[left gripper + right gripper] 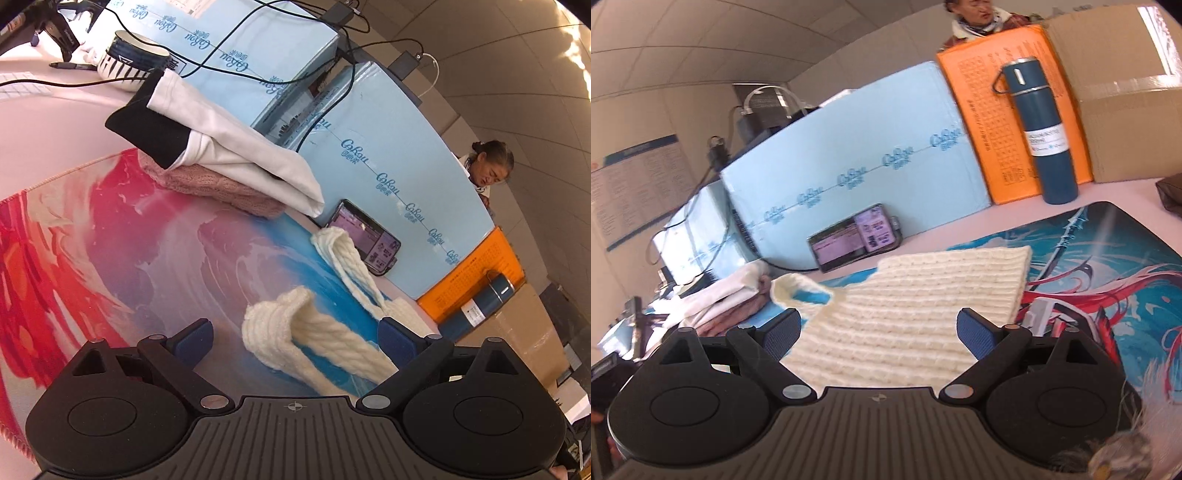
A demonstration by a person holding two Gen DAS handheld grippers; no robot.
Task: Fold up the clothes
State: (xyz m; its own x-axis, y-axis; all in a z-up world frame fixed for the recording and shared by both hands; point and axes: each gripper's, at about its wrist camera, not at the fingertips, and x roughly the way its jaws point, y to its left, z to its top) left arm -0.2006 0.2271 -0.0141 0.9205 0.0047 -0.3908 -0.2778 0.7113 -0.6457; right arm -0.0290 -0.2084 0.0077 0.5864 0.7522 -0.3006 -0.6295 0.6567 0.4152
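Observation:
A cream knit garment (pixel 901 314) lies flat on the printed mat (pixel 1108 266). Its two strap-like ends (pixel 295 332) curl up in the left wrist view. My left gripper (pixel 295 339) is open, its jaws standing on either side of the nearer strap end without gripping it. My right gripper (pixel 879 332) is open just above the garment's near edge, with the knit lying between its jaws. A pile of folded clothes (pixel 229 162), white over pink knit with a black piece, sits at the mat's far left.
Light blue boxes (pixel 871 147) line the back, with a phone (pixel 857 236) leaning on them. A blue flask (pixel 1041 129) stands before an orange box (pixel 990 122) and a cardboard box (pixel 1130 103). A striped bowl (pixel 133 59) and cables (pixel 236 37) lie far left. A person (pixel 487 170) sits behind.

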